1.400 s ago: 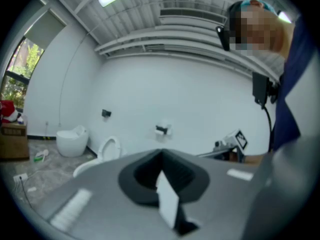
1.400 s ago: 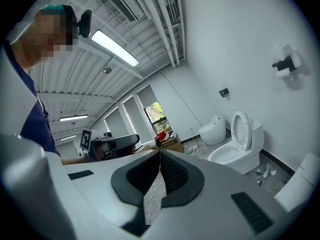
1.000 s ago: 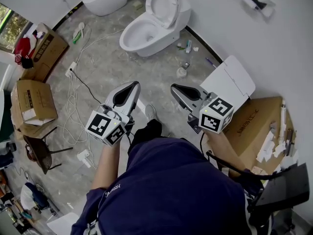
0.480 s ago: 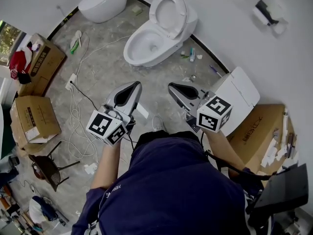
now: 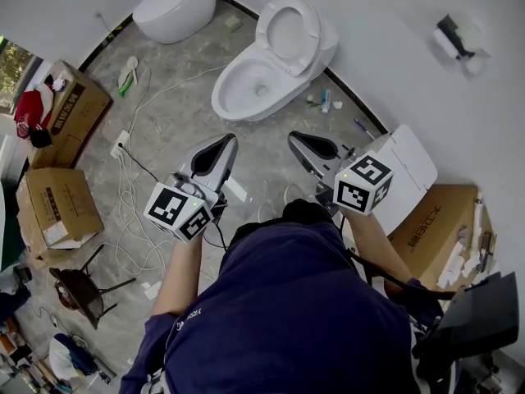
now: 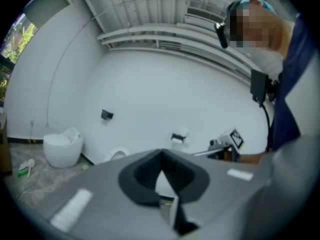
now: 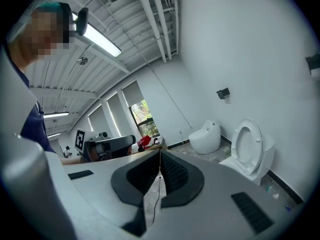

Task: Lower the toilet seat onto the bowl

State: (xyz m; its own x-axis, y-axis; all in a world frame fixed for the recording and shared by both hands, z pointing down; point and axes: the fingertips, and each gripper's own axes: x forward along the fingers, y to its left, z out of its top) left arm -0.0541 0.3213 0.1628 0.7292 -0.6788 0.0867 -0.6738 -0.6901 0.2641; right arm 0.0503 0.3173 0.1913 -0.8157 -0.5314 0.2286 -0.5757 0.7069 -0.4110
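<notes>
Hovering well short of the toilet (image 5: 271, 66), task at 0 so far. Holding left gripper (image 5: 220, 148) and right gripper (image 5: 299, 144) both squeezed together, empty. Seeing the seat (image 5: 267, 25) upright at the back, above the open bowl (image 5: 226, 97). Left to do: closing in, catching the seat, easing down.

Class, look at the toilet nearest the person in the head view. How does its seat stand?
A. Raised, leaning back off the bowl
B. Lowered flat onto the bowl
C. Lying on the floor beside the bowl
A: the toilet seat stands tipped up behind the bowl, which is left uncovered.
</notes>
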